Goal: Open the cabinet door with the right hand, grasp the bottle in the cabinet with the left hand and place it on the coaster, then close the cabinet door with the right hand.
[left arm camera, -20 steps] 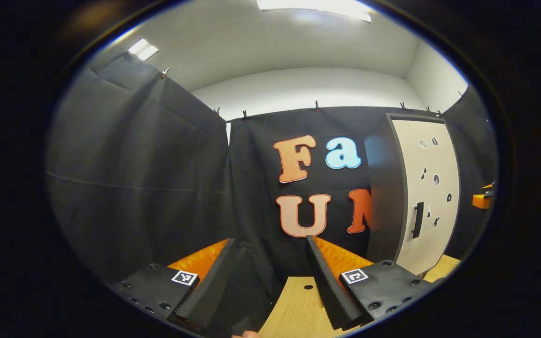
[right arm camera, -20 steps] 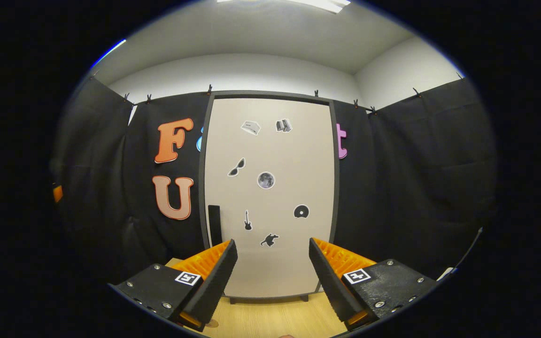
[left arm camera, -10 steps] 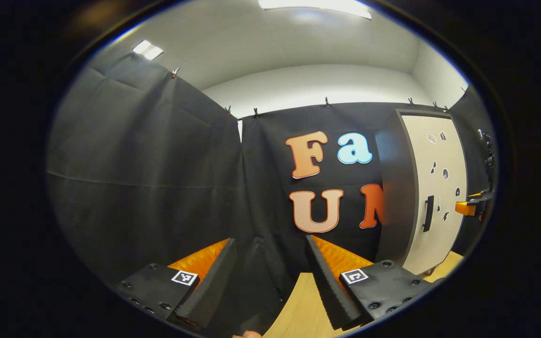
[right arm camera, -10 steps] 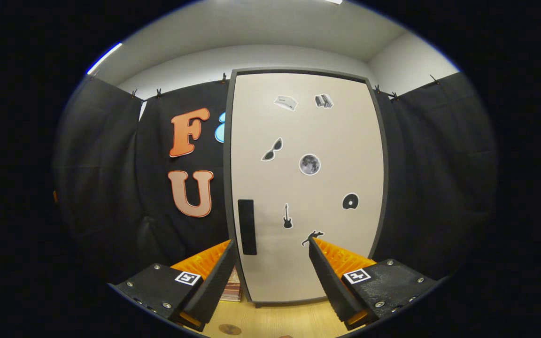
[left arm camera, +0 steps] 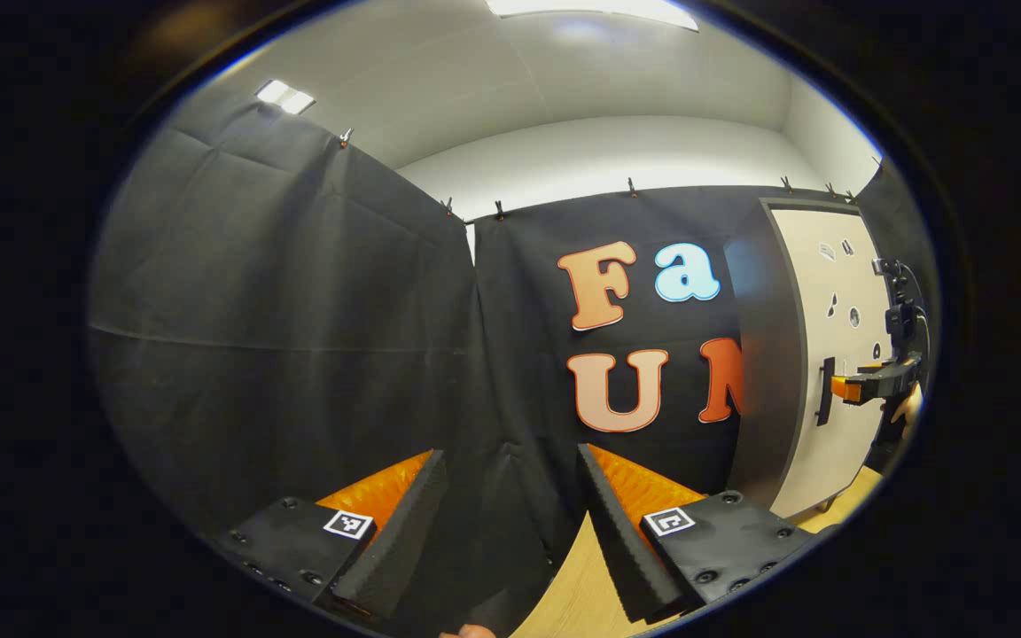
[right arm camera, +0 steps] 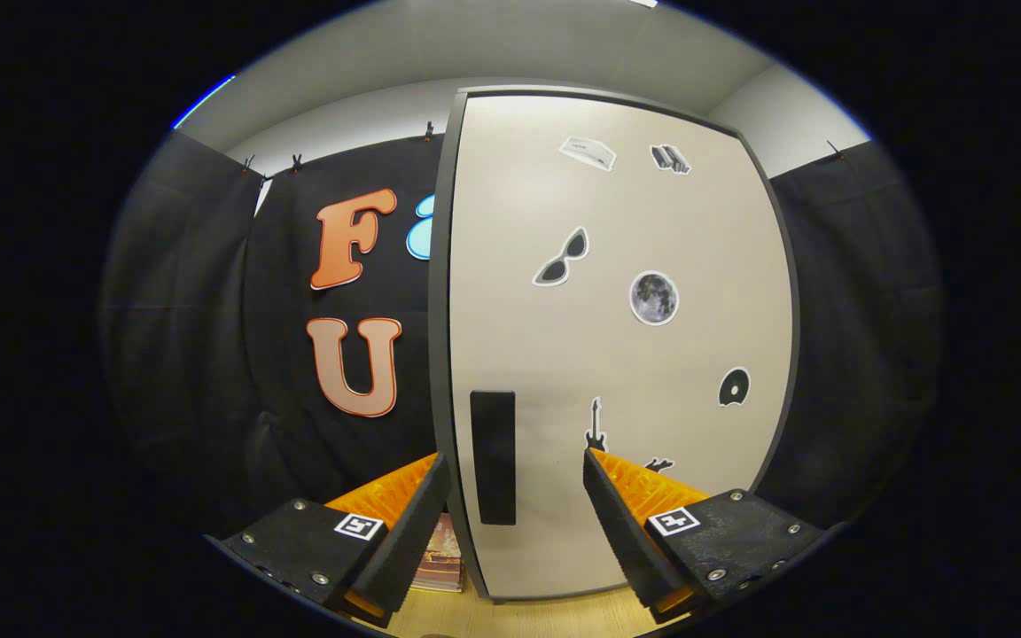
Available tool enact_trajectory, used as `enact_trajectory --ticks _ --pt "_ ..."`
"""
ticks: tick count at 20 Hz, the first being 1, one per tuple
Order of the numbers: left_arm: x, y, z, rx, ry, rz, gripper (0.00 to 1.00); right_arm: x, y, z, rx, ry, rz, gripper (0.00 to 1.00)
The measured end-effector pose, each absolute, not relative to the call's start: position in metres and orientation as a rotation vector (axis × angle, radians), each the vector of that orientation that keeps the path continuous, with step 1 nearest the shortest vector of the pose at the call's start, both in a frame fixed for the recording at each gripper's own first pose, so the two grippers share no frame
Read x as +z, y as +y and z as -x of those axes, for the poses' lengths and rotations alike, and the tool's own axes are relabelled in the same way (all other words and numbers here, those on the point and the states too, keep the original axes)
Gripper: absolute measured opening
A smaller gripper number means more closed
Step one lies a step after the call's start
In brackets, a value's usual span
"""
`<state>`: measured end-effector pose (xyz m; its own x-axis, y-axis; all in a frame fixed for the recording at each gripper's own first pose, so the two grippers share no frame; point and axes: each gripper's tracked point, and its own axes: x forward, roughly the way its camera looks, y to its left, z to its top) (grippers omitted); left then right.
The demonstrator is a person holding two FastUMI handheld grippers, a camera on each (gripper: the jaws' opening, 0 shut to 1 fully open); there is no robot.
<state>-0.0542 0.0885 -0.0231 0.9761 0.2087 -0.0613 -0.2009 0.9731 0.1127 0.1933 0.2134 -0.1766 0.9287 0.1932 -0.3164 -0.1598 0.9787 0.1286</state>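
Observation:
The cabinet (right arm camera: 617, 354) stands close in front in the right gripper view, its pale door shut and dotted with small stickers. A black upright handle (right arm camera: 493, 456) sits near the door's left edge. My right gripper (right arm camera: 515, 496) is open, and the handle appears in the gap between its fingers, a short way ahead. The left gripper view has the cabinet (left arm camera: 816, 354) at the far right, with the right gripper (left arm camera: 840, 388) held just beside the handle (left arm camera: 826, 392). My left gripper (left arm camera: 510, 505) is open with nothing in it, facing the black cloth wall.
A light wooden table (left arm camera: 581, 594) lies under both grippers. A low stack of books (right arm camera: 440, 558) rests beside the cabinet's left foot. A hand (left arm camera: 905, 408) holds the right gripper at the far right. Black cloth walls close the booth in on the left and behind.
The right gripper has moved in towards the door, so the handle now sits between its fingers in its view. The left gripper has swung slightly left, both staying open.

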Motion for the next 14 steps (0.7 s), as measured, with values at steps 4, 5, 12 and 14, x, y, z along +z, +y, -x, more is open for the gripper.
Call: enact_trajectory --ticks 4,5,12,14 --pt "-0.027 0.101 0.055 0.230 0.086 -0.120 0.94 -0.194 0.222 -0.213 0.182 0.353 -0.089 0.87" --pt "-0.029 0.102 0.056 0.236 0.087 -0.121 0.95 -0.196 0.224 -0.217 0.184 0.352 -0.085 0.81" --pt "-0.039 0.107 0.052 0.247 0.106 -0.122 0.95 -0.207 0.237 -0.225 0.187 0.364 -0.074 0.41" --pt "-0.041 0.109 0.051 0.249 0.113 -0.116 0.95 -0.207 0.235 -0.226 0.189 0.372 -0.085 0.36"
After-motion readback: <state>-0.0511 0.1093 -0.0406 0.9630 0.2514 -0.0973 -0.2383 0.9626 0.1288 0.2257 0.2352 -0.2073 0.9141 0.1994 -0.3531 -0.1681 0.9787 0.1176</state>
